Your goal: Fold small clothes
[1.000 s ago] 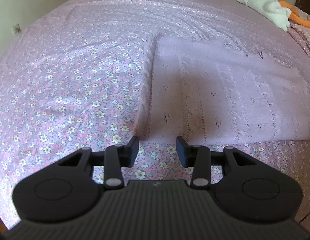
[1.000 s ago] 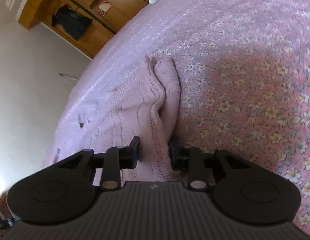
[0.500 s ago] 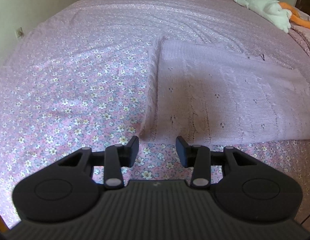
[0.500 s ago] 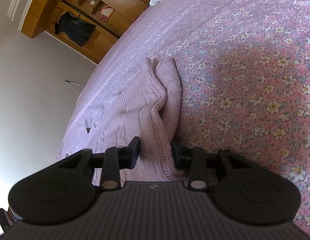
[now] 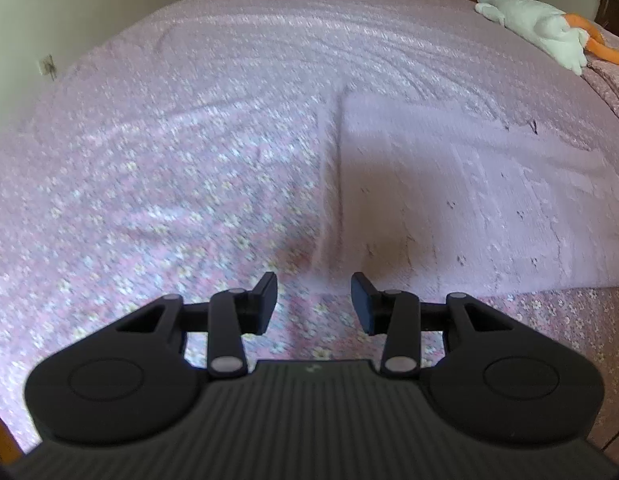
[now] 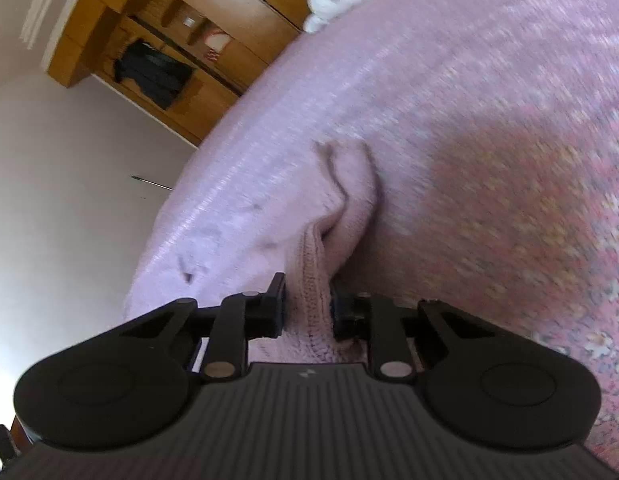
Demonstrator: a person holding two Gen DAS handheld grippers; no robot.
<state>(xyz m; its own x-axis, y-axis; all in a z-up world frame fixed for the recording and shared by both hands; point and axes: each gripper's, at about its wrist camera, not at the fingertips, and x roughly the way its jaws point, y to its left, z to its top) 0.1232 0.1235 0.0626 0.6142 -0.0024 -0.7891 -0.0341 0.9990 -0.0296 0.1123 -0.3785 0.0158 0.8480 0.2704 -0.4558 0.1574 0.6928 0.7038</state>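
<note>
A pale pink knitted garment point(image 5: 469, 200) lies spread flat on the flowered pink bedspread point(image 5: 169, 180). My left gripper point(image 5: 313, 304) is open and empty, just short of the garment's near left corner. My right gripper point(image 6: 307, 308) is shut on the garment's ribbed edge point(image 6: 309, 280) and holds it raised, so the knit point(image 6: 349, 184) bunches in a fold ahead of the fingers. Both views are blurred by motion.
A white and orange plush toy point(image 5: 541, 28) lies at the far right of the bed. A wooden wardrobe point(image 6: 157, 40) with a dark garment hanging in it stands against the wall. A wall socket point(image 5: 47, 66) is at the left.
My left gripper has pulled back and up from the garment's corner. My right gripper has lifted and tilted with the ribbed edge held in it, pulling the fold up.
</note>
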